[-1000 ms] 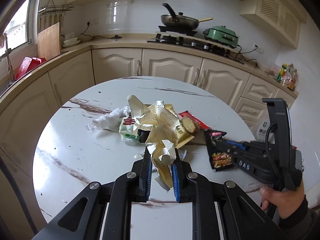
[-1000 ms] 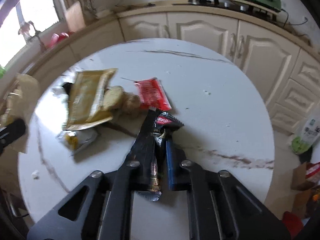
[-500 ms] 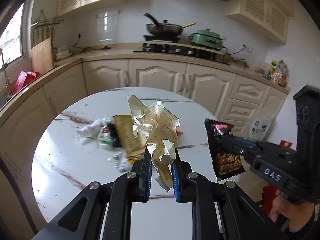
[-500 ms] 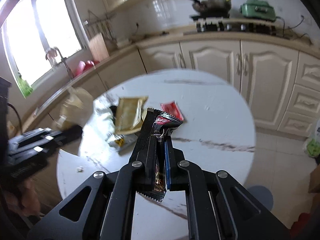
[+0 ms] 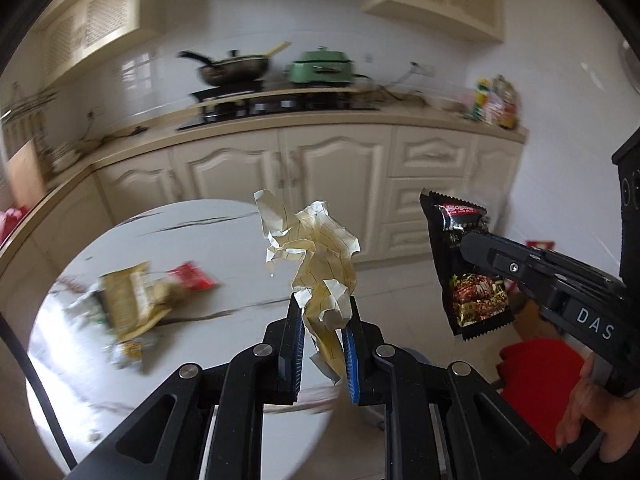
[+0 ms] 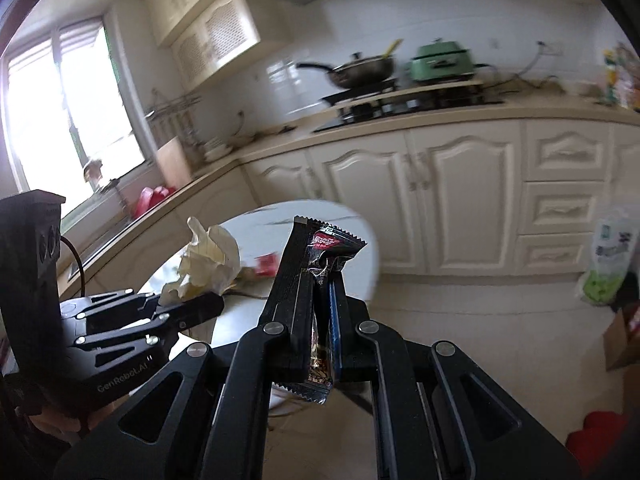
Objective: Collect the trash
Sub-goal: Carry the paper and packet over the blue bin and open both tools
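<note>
Progress looks partial: the left claw (image 5: 322, 320) pinches a crumpled paper (image 5: 314, 248) and the right claw (image 6: 322, 312) pinches a black snack wrapper (image 6: 320, 276), both aloft; a yellow packet (image 5: 132, 300) and red sachet (image 5: 191, 276) remain on the counter (image 5: 224, 248); no bin shows; blur obscures the smaller scraps.

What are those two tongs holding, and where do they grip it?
The left tongs pinch a crumpled paper near its lower end. The right tongs clamp a black snack wrapper around its middle.
</note>
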`<state>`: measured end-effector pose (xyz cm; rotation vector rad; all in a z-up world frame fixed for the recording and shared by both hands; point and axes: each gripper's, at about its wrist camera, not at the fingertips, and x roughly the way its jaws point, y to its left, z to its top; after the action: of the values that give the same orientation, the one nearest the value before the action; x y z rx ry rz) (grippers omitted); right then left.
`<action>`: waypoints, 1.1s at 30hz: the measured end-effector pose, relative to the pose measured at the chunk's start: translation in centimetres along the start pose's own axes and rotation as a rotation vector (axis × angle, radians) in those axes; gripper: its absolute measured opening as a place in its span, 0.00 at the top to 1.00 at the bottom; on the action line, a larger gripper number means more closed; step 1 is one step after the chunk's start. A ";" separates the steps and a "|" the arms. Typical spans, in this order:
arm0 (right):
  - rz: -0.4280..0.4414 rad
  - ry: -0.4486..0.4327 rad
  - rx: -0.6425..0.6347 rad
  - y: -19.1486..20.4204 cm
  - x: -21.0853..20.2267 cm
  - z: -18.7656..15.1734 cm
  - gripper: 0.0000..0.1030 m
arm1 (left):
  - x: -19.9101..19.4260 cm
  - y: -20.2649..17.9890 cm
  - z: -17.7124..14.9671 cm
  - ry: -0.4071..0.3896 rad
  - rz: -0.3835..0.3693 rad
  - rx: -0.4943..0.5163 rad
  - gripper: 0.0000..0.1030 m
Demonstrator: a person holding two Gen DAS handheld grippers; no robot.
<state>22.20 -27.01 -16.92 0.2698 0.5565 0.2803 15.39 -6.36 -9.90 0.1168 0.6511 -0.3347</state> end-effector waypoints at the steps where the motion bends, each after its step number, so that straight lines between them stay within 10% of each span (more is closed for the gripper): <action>1: -0.017 -0.013 0.016 -1.4 -0.8 -0.2 0.92 | 0.6 -1.1 0.4 0.007 -0.013 0.015 0.87; 22: -0.186 0.158 0.319 -23.5 3.5 -9.9 0.92 | 25.9 -15.9 3.1 0.341 -0.177 0.186 0.82; 24: -0.186 0.181 0.330 -24.5 4.5 -10.8 0.92 | 28.0 -16.5 3.5 0.361 -0.175 0.194 0.75; 28: -0.193 0.216 0.352 -25.9 6.5 -12.1 0.92 | 31.6 -16.8 5.1 0.356 -0.141 0.199 0.29; 33: -0.187 0.233 0.381 -26.5 8.3 -12.9 0.89 | 31.4 -17.1 4.3 0.344 -0.098 0.216 0.28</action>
<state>26.77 -46.61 -39.99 0.5541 0.8607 0.0209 35.41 -31.81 -25.73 0.3555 0.9623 -0.4846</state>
